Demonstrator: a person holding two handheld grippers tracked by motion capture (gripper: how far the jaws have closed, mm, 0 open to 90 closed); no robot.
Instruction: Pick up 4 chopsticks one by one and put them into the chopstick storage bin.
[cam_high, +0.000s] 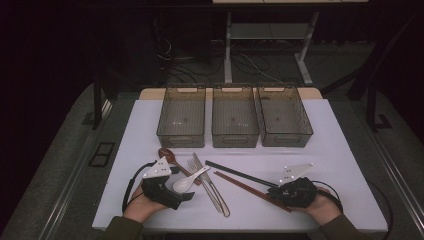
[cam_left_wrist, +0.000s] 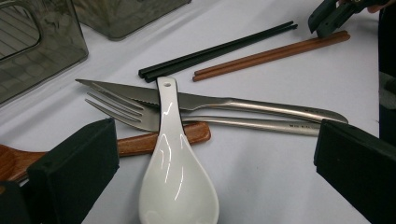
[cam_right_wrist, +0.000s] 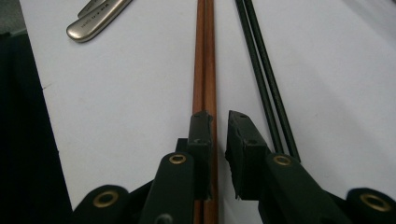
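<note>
My left gripper (cam_high: 186, 196) (cam_left_wrist: 215, 144) is open, its jaws wide apart on either side of the bowl of a white ceramic spoon (cam_high: 189, 180) (cam_left_wrist: 175, 163) without touching it. The spoon's handle rests across a steel fork (cam_left_wrist: 121, 109) and knife (cam_left_wrist: 224, 102). My right gripper (cam_high: 274, 192) (cam_right_wrist: 220, 122) hovers low over the near end of a pair of brown chopsticks (cam_high: 245, 187) (cam_right_wrist: 205, 56). A narrow gap separates its jaws. The sticks run under its left jaw and nothing is pinched. Black chopsticks (cam_high: 240, 174) (cam_right_wrist: 259, 70) lie just beside them.
A wooden spoon (cam_high: 169, 156) (cam_left_wrist: 154, 140) lies under the fork. Three clear bins (cam_high: 181, 139) (cam_high: 235, 140) (cam_high: 287, 139) stand in a row at the far side of the white table (cam_high: 340, 165). The knife and fork handles (cam_right_wrist: 95, 18) point toward the table's near edge.
</note>
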